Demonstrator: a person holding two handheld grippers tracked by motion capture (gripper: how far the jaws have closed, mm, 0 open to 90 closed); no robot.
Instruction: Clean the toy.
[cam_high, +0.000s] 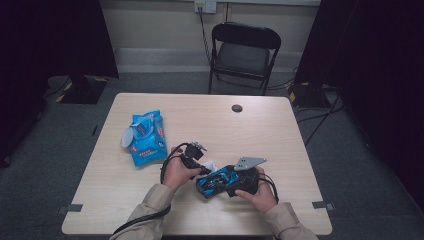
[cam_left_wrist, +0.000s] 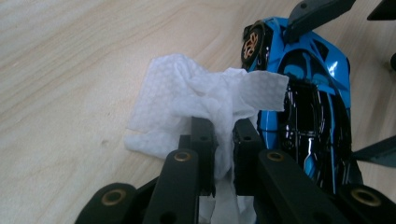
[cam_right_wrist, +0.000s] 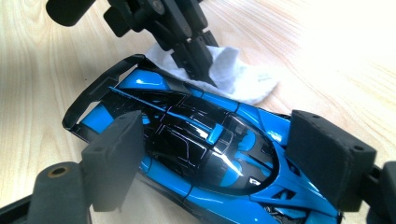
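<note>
A person at a pale wooden desk (cam_high: 280, 130) cleans a blue-and-black model car (cam_right_wrist: 205, 154), one tool steadying it while the other wipes. The right tongs (cam_right_wrist: 233, 158) straddle the car's body, their padded jaws against either flank, so the toy, which sits near the desk's front edge, stays put under the rubbing. The left tongs (cam_left_wrist: 224, 144) are nearly closed, pinching a crumpled white wipe (cam_left_wrist: 201, 102) between the tips; a folded corner of the cloth reaches onto the car's side by its gold-spoked wheel (cam_left_wrist: 252, 43), apparently to work along the bodywork. Further back on the desk, to the left, lies a blue pack of wet wipes (cam_high: 146, 137) with its flap lifted, well apart from the work yet within reach should a fresh sheet be wanted.
</note>
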